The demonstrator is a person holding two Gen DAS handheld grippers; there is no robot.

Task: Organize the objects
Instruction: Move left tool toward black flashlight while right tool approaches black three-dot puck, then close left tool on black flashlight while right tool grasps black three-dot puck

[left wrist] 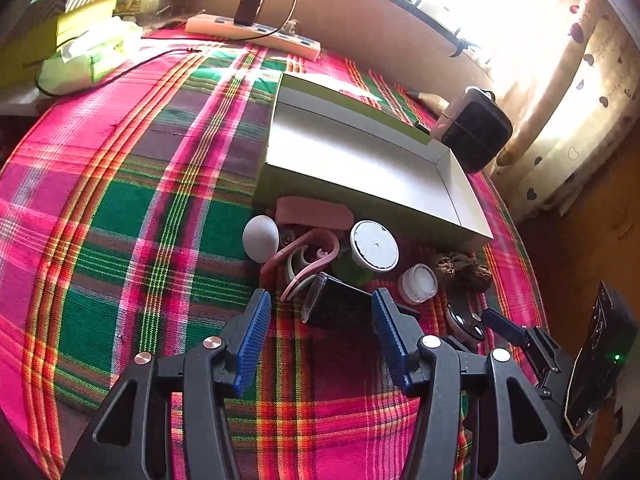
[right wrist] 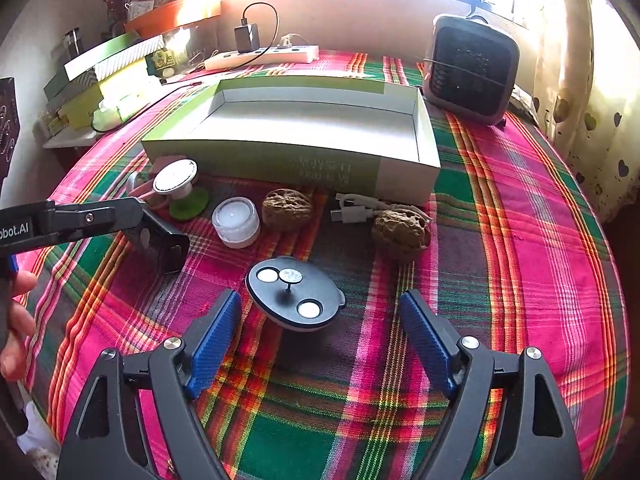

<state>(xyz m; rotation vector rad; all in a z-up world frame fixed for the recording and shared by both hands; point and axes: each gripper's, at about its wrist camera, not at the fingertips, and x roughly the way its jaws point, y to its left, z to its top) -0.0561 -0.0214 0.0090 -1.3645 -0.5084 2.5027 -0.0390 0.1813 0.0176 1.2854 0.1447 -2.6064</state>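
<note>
An open green-and-white box [left wrist: 360, 152] [right wrist: 304, 120] lies on the plaid cloth. In front of it lie a white egg [left wrist: 260, 238], pink clips [left wrist: 308, 254], a white round disc on a green base [left wrist: 374, 245] [right wrist: 176, 178], a small white jar [left wrist: 418, 283] [right wrist: 236, 222], two walnuts [right wrist: 287, 209] [right wrist: 400, 231], a white cable [right wrist: 356, 206], a small black box [left wrist: 340, 304] [right wrist: 160, 240] and a black oval disc [right wrist: 294, 296]. My left gripper [left wrist: 320, 320] is open, its fingers on either side of the black box. My right gripper [right wrist: 320, 320] is open around the black oval disc.
A black fan heater [right wrist: 472, 68] stands behind the box on the right. A power strip with a charger [right wrist: 260, 54] lies at the back. Stacked boxes [right wrist: 112, 76] and a tissue pack [left wrist: 92, 60] sit on the left. A curtain [right wrist: 592, 80] hangs on the right.
</note>
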